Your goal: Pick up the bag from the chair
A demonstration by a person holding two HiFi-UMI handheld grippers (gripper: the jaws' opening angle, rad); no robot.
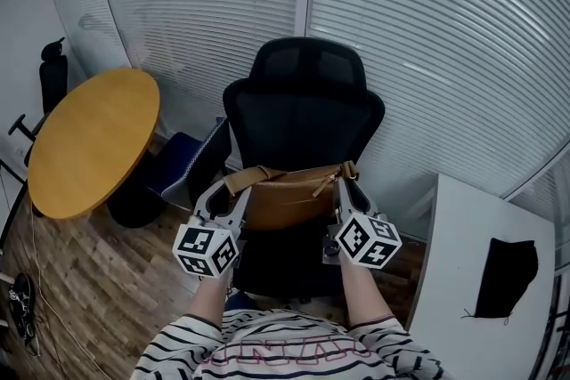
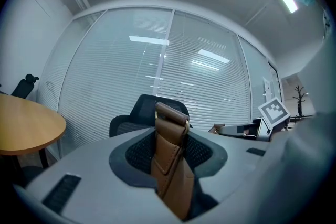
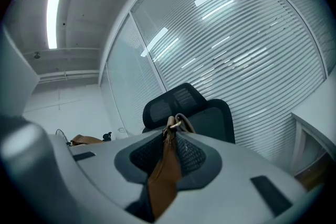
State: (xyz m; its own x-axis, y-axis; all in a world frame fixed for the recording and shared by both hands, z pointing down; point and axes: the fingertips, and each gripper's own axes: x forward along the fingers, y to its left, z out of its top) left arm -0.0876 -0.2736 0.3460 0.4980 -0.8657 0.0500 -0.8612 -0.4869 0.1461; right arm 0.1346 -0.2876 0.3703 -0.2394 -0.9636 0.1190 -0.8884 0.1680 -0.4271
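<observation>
A tan leather bag hangs between my two grippers, in front of the black office chair and above its seat. My left gripper is shut on the bag's left strap end, which stands up between its jaws. Clamped in my right gripper is the bag's right end with its metal ring. The chair's headrest shows behind the strap in the right gripper view, and the chair's back behind the strap in the left gripper view.
A round wooden table stands at the left, with a blue seat beside it. A white desk with a black cloth lies at the right. Window blinds run behind the chair.
</observation>
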